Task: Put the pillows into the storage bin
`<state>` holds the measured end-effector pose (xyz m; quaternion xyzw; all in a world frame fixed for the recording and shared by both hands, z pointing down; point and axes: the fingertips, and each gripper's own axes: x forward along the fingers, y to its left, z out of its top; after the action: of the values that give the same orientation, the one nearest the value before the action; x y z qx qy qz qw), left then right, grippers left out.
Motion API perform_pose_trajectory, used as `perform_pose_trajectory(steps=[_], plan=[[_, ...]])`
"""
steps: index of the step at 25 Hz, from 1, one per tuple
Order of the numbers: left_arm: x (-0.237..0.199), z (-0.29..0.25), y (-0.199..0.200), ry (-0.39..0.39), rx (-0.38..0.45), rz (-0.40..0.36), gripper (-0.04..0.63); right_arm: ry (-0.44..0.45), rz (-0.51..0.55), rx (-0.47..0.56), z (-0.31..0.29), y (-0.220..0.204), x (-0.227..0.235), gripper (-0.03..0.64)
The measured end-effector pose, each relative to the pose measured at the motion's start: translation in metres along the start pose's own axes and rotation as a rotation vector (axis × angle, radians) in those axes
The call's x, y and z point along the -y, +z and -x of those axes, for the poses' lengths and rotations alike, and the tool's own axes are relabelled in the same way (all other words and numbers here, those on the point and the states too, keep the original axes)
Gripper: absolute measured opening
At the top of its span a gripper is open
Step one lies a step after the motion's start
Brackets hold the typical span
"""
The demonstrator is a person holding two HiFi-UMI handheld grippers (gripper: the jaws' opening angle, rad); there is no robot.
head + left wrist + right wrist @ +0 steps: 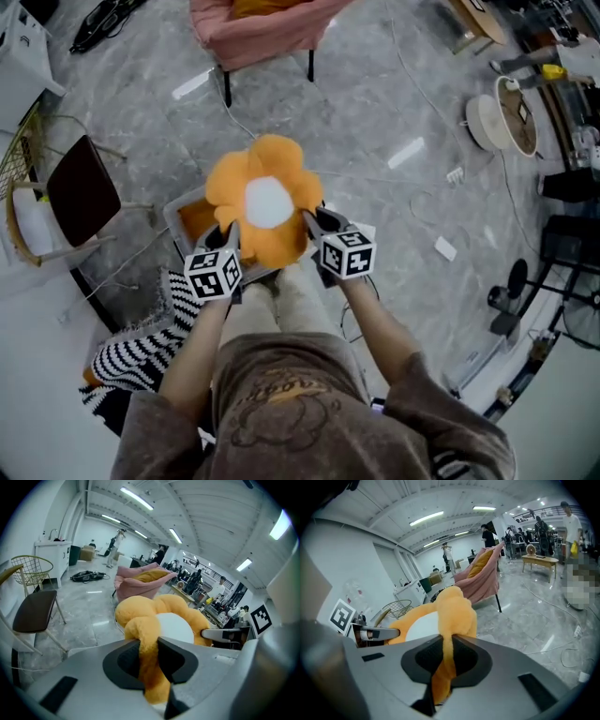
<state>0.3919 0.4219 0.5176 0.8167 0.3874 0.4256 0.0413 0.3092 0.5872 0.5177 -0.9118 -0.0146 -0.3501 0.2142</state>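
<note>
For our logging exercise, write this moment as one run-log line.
left hand-held gripper: shut on flower pillow | right hand-held gripper: shut on flower pillow | flower pillow: held over storage bin, not yet inside

Person wore a taupe short-sleeved T-shirt (281, 412) with loose sleeves and a dark line-drawn print on the chest. Just past the T-shirt were light beige trousers (277, 305). Ahead of the T-shirt, the left gripper (225, 234) and right gripper (315, 219) had pale grey housings and black pads (127, 657). Each carried a white cube with black square markers.
</note>
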Motion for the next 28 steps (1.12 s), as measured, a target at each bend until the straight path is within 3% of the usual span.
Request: perform_pose_trajectory(steps=[6, 16, 23, 26, 28], plan=[[-0.018, -0.061, -0.031, 0.021, -0.054, 0.022, 0.061, 0.01, -0.018, -0.062, -0.053, -0.033, 0.045, 0.043], [-0.083, -0.176, -0.134, 0.077, -0.137, 0.074, 0.072, 0.033, -0.027, -0.203, -0.167, -0.144, 0.117, 0.052], [-0.11, -0.231, -0.191, 0.084, -0.159, 0.094, 0.086, 0.012, -0.022, -0.254, -0.214, -0.203, 0.157, 0.063], [-0.117, -0.252, -0.206, 0.105, -0.173, 0.106, 0.137, -0.019, -0.02, -0.271, -0.226, -0.219, 0.181, 0.112], [-0.122, -0.26, -0.217, 0.119, -0.193, 0.116, 0.276, -0.021, -0.019, -0.283, -0.231, -0.228, 0.19, 0.245]])
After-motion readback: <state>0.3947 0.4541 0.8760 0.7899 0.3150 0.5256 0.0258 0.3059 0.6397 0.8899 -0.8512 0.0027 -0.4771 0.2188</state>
